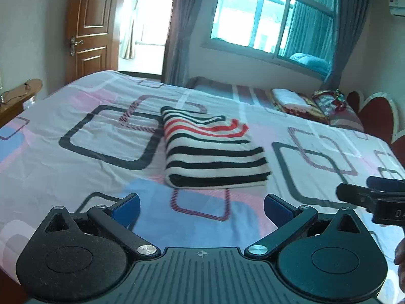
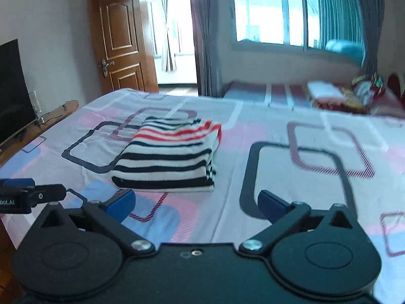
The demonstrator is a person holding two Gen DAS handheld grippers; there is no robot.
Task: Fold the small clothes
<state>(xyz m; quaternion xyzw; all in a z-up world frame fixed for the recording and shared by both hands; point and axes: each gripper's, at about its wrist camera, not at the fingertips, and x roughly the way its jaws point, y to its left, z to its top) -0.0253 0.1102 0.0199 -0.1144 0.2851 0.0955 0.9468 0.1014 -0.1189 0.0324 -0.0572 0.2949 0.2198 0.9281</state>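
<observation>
Striped garment (image 1: 215,149) lies folded on bed (image 1: 76,167), ahead of both grippers. Left gripper (image 1: 202,209) and right gripper (image 2: 196,204): fingers spread wide, nothing between. Fabric soft, light, likely shifts; you grip near folded edge through all layers.

Bright daylight through window (image 1: 273,22) and doorway (image 2: 174,40), both blown out; motion-blurred bed (image 2: 278,131); fisheye bending, dark corners.

Daylight enters through a wide window (image 1: 273,22) at one o'clock; a brown door (image 2: 121,40) stands open at eleven, behind the bed (image 1: 76,167).
</observation>
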